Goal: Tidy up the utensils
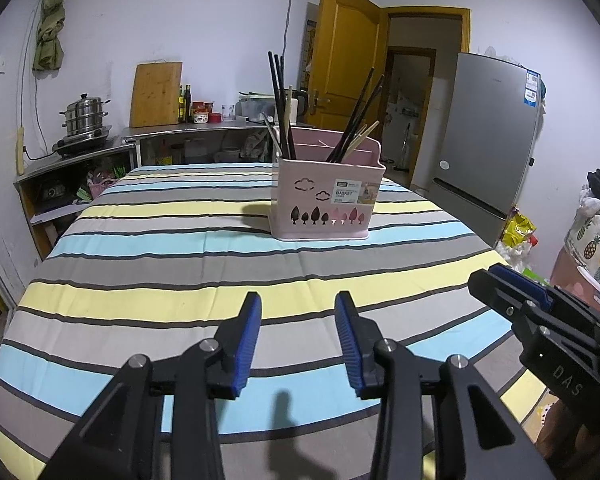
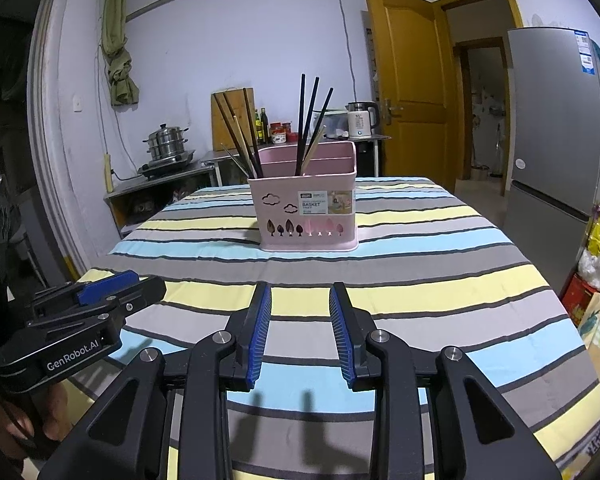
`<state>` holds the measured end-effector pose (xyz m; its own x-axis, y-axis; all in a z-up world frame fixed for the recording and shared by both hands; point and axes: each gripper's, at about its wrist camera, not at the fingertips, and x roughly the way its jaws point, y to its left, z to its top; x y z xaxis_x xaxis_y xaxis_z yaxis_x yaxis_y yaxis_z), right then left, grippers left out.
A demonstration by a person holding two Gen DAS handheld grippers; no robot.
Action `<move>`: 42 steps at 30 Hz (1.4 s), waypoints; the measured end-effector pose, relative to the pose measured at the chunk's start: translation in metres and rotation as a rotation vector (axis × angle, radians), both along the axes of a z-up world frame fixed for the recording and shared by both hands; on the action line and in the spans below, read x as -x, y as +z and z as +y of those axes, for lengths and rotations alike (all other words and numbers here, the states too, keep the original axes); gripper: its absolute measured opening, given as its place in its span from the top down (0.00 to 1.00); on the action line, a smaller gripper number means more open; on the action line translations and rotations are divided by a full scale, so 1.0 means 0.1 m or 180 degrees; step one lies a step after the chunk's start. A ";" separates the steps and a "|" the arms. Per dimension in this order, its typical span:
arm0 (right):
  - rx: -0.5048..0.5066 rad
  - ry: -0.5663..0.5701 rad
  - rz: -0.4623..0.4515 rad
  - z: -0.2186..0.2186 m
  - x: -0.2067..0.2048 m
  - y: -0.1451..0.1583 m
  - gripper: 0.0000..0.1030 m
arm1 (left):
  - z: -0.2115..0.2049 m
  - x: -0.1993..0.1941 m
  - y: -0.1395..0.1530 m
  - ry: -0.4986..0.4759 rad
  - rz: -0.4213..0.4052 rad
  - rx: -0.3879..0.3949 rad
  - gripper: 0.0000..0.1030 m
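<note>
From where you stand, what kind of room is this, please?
Most likely a small home kitchen with a dining table: a steel steamer pot sits on a stove, a fridge stands to the right, and a pink utensil basket holds chopsticks on the striped tablecloth.

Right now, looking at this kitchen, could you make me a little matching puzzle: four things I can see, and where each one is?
Things:
1. pink basket
2. steamer pot
3. fridge
4. white kettle

Places:
A. far right, beside the doorway
B. on the stove, left of the counter
C. on the striped tablecloth, holding chopsticks
D. on the counter near the yellow door

Pairs: 1-C, 2-B, 3-A, 4-D
</note>
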<state>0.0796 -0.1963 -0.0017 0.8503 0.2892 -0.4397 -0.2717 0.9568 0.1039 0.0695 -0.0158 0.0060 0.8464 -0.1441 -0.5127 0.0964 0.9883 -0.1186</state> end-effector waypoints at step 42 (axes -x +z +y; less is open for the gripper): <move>-0.0003 -0.0014 0.0011 0.00 0.02 0.01 0.70 | 0.01 0.01 -0.01 -0.0009 0.0038 -0.0069 0.59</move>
<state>0.0779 -0.1966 -0.0010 0.8500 0.2859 -0.4423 -0.2671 0.9578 0.1058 0.0686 -0.0149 0.0050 0.8399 -0.1351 -0.5257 0.0978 0.9903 -0.0983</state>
